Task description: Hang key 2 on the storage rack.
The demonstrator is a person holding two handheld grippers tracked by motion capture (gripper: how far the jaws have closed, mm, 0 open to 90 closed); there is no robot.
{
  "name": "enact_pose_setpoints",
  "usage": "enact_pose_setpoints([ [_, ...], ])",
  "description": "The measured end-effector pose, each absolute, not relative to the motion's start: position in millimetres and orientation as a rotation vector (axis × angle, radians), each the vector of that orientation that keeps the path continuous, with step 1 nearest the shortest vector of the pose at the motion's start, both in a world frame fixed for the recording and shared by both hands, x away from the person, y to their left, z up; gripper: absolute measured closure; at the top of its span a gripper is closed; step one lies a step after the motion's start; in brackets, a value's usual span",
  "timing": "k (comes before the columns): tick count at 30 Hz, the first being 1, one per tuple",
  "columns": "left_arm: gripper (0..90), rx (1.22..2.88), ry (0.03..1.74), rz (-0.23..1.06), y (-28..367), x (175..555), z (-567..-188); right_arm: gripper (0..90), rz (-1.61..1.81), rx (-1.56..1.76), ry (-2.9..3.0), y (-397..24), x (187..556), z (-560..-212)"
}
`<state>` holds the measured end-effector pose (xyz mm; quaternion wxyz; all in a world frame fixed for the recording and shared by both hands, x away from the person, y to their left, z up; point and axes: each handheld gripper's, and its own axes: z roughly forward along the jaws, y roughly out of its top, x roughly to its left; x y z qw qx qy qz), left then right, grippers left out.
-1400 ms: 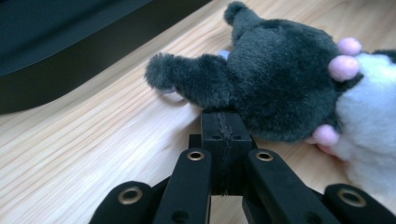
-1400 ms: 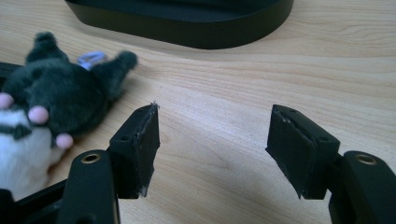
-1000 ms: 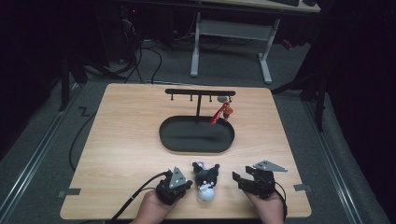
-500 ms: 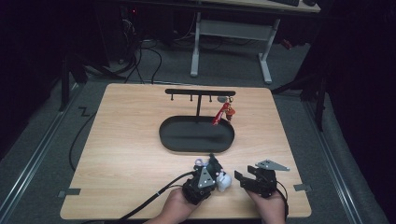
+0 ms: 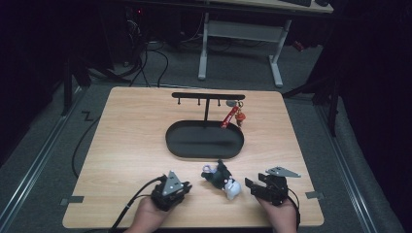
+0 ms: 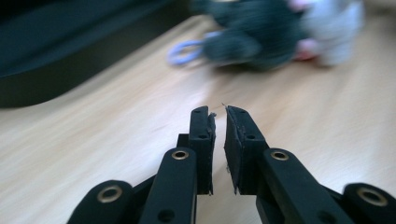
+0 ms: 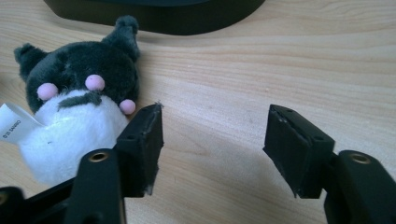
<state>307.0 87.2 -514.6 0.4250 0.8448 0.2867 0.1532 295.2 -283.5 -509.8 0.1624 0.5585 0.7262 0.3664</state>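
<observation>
A small black-and-white plush keychain lies on the wooden table between my two grippers. The left gripper view has the plush blurred ahead, its pale ring pointing left. My left gripper sits apart from it; its jaws have just been opening and stand a narrow gap apart, holding nothing. My right gripper is open and its jaws have just been closing, with bare table between them. The plush lies just outside its left jaw.
A black oval tray lies mid-table behind the plush. Over it stands a black T-shaped hook rack, with a red keychain hanging from its right end. The table's front edge is close under both hands.
My left gripper went right with the plush, then drew back left without it. The plush now lies nearer the right gripper. The right gripper's jaws are a little narrower.
</observation>
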Motion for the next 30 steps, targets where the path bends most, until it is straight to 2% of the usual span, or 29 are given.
enact_pose_setpoints([
  [6, 74.6, 2.105, 0.781, 0.499, 145, 326, -506, 42.2, 1.012, 1.628, 2.088, -281, 295, -510],
  [12, 66.1, 2.058, 0.872, 0.511, 180, 342, -518, 42.1, 0.955, 1.605, 2.106, -275, 299, -513],
  [16, 60.7, 2.055, 0.873, 0.568, 188, 348, -517, 42.2, 0.935, 1.608, 2.107, -271, 300, -509],
  [25, 48.4, 2.075, 0.885, 0.505, 190, 353, -522, 42.2, 0.847, 1.678, 2.137, -268, 300, -501],
  [30, 45.4, 2.087, 0.851, 0.508, 187, 350, -520, 42.2, 0.777, 1.727, 2.153, -267, 304, -493],
])
